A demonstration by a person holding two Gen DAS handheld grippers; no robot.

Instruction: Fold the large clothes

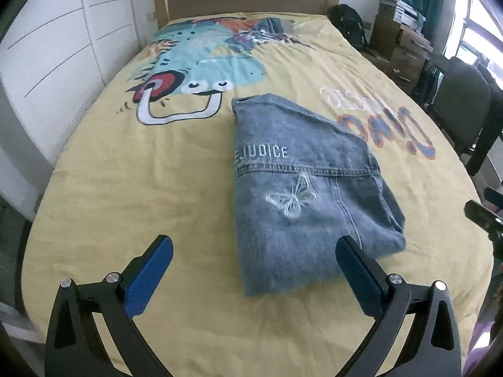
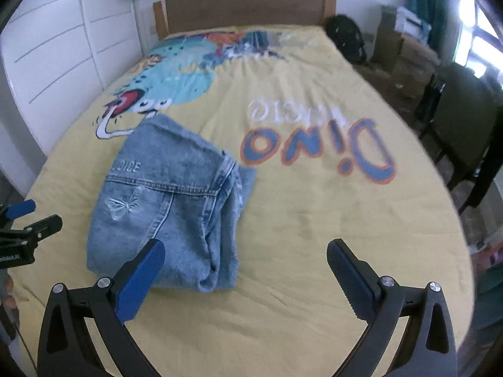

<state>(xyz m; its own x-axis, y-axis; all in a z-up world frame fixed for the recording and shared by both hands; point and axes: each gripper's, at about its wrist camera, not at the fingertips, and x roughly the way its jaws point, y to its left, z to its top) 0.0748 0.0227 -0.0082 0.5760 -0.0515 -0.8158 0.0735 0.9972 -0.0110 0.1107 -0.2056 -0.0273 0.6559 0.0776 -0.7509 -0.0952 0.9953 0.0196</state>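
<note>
1. Two grippers under my control, both empty: the left gripper [image 1: 254, 262] has its jaws spread wide above the bedspread [image 1: 125, 207], and the right gripper [image 2: 245, 265] is spread likewise.
2. The denim jacket [image 1: 301, 188] lies folded into a compact block mid-bed, between the two grippers, butterfly embroidery facing up.
3. Handling, in my judgement: heavy, stiff denim with thick stacked layers; not slippery or fragile. I would grip a hemmed edge or the nearest corner, since the full stack may exceed the jaw opening.
4. Surroundings: wardrobe [image 1: 63, 47] at left, headboard [image 1: 245, 0] beyond, chair [image 1: 462, 106] and boxes [image 1: 399, 40] at right. Nothing obstructs the jacket.
</note>
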